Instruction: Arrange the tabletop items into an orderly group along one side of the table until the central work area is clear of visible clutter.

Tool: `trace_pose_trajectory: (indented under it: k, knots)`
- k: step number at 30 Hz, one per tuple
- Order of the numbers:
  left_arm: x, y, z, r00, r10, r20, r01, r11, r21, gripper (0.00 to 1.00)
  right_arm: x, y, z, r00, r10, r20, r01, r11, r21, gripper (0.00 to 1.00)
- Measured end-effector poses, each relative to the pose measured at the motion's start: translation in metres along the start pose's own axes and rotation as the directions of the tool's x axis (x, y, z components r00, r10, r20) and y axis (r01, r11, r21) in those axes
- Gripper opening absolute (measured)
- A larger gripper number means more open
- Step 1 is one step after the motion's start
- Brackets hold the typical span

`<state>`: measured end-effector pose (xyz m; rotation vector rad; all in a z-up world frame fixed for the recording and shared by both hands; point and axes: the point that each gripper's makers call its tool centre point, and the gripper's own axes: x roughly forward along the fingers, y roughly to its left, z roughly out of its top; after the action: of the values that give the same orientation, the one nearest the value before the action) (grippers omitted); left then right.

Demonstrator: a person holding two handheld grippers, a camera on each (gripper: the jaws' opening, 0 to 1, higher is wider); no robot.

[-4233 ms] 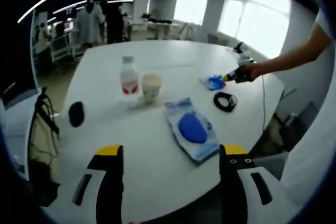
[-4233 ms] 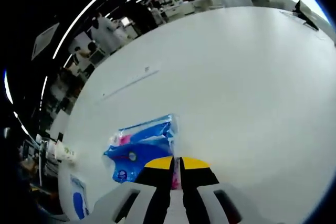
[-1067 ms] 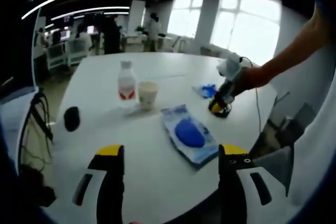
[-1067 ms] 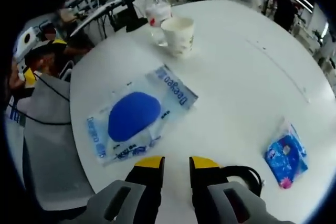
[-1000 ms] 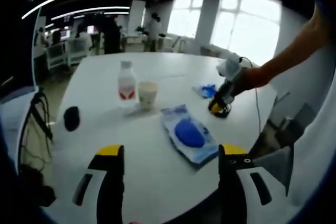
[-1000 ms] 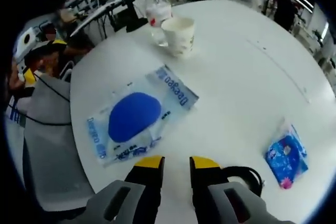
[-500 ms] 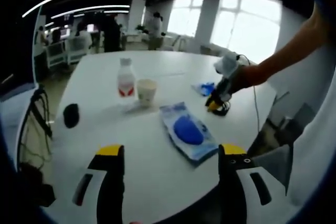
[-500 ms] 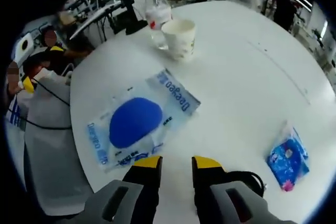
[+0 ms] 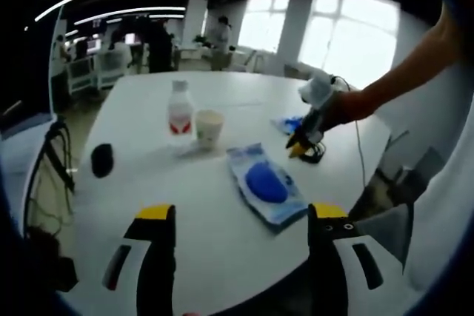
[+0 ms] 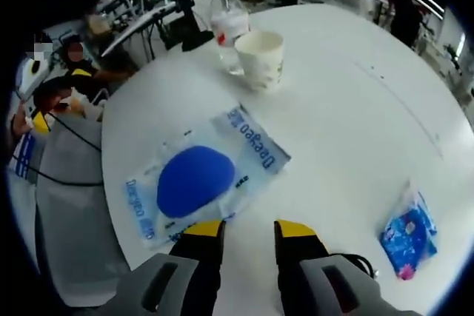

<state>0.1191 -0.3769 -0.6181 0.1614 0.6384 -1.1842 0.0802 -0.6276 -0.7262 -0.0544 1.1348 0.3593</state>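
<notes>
1. The white table [image 9: 222, 205] carries all the items, spread across the half nearer the person.
2. The left gripper [image 9: 241, 216] hangs above the near edge of the table with its yellow-tipped jaws spread wide and nothing between them.
3. The right gripper [image 10: 248, 227] hovers low over the table just beyond the blue-pad packet; its jaws stand a little apart with a narrow gap, and nothing is pinched. In the left gripper view it appears at the end of the person's outstretched arm [image 9: 400, 72], tilted down over the black cable coil.
4. The blue-pad packet [image 10: 204, 175], a clear flat pouch with a round blue pad inside, lies flat near the table's middle.
5. The water bottle [image 9: 180, 112], with a red label, stands upright just beside the paper cup.
6. The paper cup [image 10: 261, 58] stands upright and open at the top, beyond the packet.
7. The small blue-and-pink packet [image 10: 409, 236] lies flat, well apart from the big pouch.
8. The black cable coil [image 10: 361, 262] lies right beside the right gripper's body, partly hidden by it.
9. A black oval object [image 9: 102, 159] rests near the table's far-left edge.
</notes>
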Motion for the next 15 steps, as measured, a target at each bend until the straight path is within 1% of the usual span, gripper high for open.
trace_pose_trajectory:
  k: [4, 10, 12, 15]
  knots:
    - [-0.002, -0.001, 0.002, 1.0, 0.001, -0.004, -0.001, 1.0, 0.013, 0.73, 0.001, -0.001, 0.001, 1.0, -0.001, 0.011, 0.001, 1.0, 0.015, 0.25]
    - [-0.002, -0.001, -0.001, 1.0, 0.003, -0.007, -0.003, 1.0, 0.007, 0.73, 0.004, -0.002, 0.008, 1.0, 0.001, 0.019, -0.001, 1.0, 0.006, 0.25]
    - [0.0, -0.001, -0.004, 1.0, 0.001, -0.013, -0.001, 1.0, 0.012, 0.73, 0.004, -0.004, 0.01, 1.0, 0.002, 0.024, -0.003, 1.0, 0.009, 0.25]
    - [-0.002, -0.006, -0.001, 1.0, -0.001, -0.016, 0.001, 1.0, 0.011, 0.73, 0.005, -0.004, 0.01, 1.0, 0.005, 0.025, -0.005, 1.0, 0.005, 0.25]
